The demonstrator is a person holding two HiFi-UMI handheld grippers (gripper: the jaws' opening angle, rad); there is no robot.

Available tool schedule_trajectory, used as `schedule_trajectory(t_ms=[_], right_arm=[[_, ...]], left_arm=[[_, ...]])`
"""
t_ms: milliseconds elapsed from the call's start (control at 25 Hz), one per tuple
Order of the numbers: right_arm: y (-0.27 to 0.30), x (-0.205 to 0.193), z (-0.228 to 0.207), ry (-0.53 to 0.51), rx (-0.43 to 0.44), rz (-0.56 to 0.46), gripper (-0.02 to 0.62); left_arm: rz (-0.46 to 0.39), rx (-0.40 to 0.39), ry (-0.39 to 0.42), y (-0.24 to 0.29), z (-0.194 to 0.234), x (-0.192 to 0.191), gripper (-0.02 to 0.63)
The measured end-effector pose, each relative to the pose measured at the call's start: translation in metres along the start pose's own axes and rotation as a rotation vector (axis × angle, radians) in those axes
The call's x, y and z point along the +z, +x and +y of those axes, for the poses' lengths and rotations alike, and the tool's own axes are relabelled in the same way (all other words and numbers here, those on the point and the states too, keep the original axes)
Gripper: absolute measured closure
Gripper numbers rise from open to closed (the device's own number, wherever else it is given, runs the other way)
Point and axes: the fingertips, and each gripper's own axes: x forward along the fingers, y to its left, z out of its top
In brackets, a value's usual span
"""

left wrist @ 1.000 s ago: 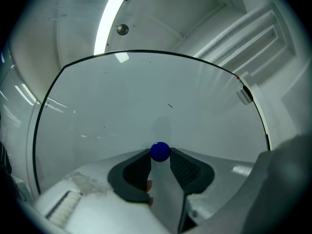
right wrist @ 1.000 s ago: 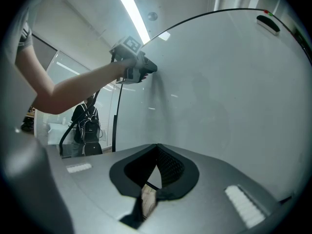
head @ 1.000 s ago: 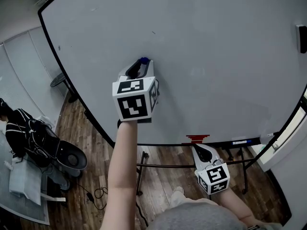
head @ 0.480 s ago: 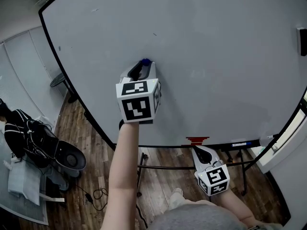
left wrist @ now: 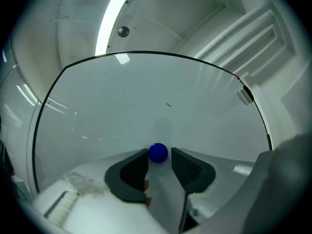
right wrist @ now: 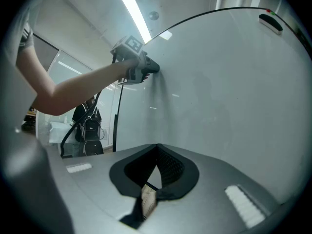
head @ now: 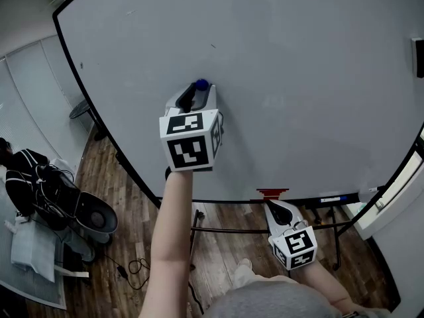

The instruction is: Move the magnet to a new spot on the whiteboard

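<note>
Magnet (head: 201,84): one, blue and round, stuck on the whiteboard (head: 298,65) left of its centre, between the left gripper's fingertips.
Left gripper (left wrist: 159,156): one, raised against the board. Its jaws have just been opening and now stand wider than the magnet. A thin gap shows at the right pad, so there is no clamp on it.
Whiteboard: one, large, black-framed, with a mostly blank surface.
Right gripper (right wrist: 157,149): one, low and to the right, near the board's bottom edge. Its jaws are closed tip to tip with nothing between them.
Marker cubes: two, one per gripper (head: 191,140), (head: 297,245).
Board extras: one black eraser (head: 417,53) at the far right edge; one red piece (head: 272,192) and one marker (head: 334,196) along the bottom ledge.
Floor (head: 132,230): wood, with one dark bag (head: 30,177) at the left.
</note>
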Motion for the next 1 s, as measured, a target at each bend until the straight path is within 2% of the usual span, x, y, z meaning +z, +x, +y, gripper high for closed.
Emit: schedule_trajectory(t_ms=[320,480,680,1000], right_arm=[[-0.004,0.0,0.006,-0.003,0.025,0.001,0.595],[-0.01,0.0,0.009,-0.003,0.03,0.001,0.595],[-0.018,0.0,0.011,-0.002,0.031,-0.008,0.595],[-0.029,0.003,0.007,0.003,0.022,-0.024,0.595]], left_arm=[[0.039,0.017,-0.027,-0.031,-0.003,-0.029,0.451],[0.025,0.01,-0.063,-0.055,-0.011,-0.046,0.454],[0.019,0.028,-0.061,-0.086,-0.024,-0.06,0.464],[0.0,0.001,-0.095,-0.136,-0.053,-0.091,0.502]])
